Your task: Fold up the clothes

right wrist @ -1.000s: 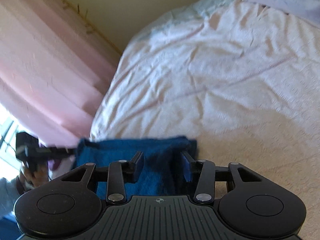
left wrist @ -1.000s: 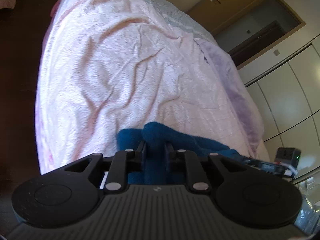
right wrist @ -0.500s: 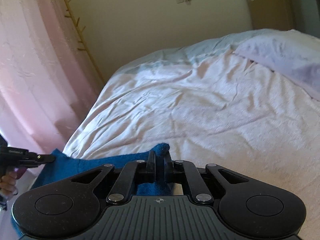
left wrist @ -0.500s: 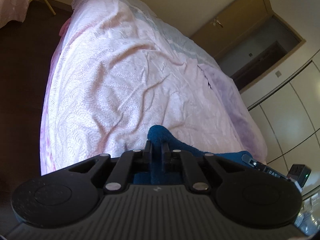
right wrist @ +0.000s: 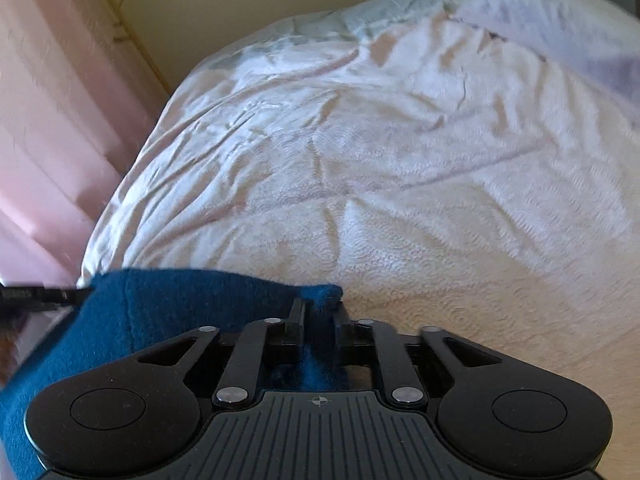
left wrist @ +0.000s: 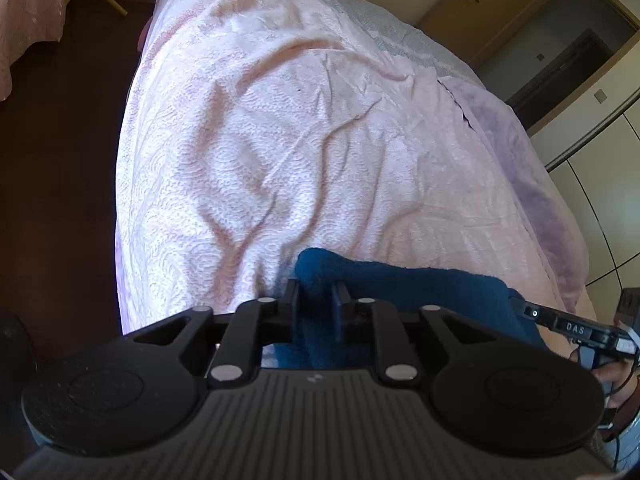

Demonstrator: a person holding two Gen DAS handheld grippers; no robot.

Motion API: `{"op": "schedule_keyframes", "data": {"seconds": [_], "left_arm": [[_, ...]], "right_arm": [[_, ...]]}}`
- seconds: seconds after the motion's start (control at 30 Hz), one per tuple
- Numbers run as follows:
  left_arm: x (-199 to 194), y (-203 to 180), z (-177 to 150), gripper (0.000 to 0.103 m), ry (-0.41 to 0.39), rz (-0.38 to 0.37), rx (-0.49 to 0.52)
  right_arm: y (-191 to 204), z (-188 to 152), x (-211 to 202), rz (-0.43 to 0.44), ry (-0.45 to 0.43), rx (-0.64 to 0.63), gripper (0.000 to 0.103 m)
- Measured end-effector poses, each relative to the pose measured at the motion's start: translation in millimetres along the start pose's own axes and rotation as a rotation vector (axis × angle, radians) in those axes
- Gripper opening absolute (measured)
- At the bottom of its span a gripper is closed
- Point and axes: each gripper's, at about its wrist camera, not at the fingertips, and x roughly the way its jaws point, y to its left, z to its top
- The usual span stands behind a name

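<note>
A dark blue fleece garment [left wrist: 420, 288] is stretched between my two grippers above the near edge of the bed. My left gripper [left wrist: 316, 294] is shut on one corner of it, which bulges up between the fingers. From there the cloth runs right to the other gripper [left wrist: 568, 324], seen at the frame's right edge with a hand under it. In the right wrist view my right gripper [right wrist: 320, 308] is shut on the opposite corner of the garment [right wrist: 180, 304], which spreads left and down to the left gripper's tip [right wrist: 44, 294].
A wrinkled pale pink bedspread [left wrist: 304, 136] covers the bed, with a lilac blanket [left wrist: 532, 184] along its right side. Dark floor [left wrist: 60, 180] lies to the left of the bed. Pink curtains [right wrist: 56, 120] hang at the left in the right wrist view. Wardrobe doors [left wrist: 600, 168] stand behind.
The right gripper closed on the blue garment's corner. Both grippers lifted their corners off the bed and the cloth is drawn taut between them.
</note>
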Motion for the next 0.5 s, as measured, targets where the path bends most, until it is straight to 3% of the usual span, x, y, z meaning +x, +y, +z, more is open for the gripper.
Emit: {"op": "schedule_keyframes", "data": {"seconds": [0.07,0.13,0.3,0.4,0.5], "left_arm": [[-7,-2,1,0.019,0.006,-0.005,-0.005],[-21,-1,-6,0.035,0.015,0.005,-0.014],[-76,7,-58,0.035,0.021,-0.070,-0.090],[-110,11,-89,0.039,0.025,-0.117,-0.137],[-130,12,-121,0.044,0.033,-0.154,-0.176]], "right_arm": [[6,-2,-9,-0.030,-0.009,-0.003,0.043],[10,-5,-18,-0.052,-0.021,0.002,0.054],[3,-21,-72,-0.059,-0.122,0.112,0.058],[-2,-52,-118,0.027,-0.167,0.243,0.062],[4,-92,-146,0.083,-0.155,0.326,0.066]]}}
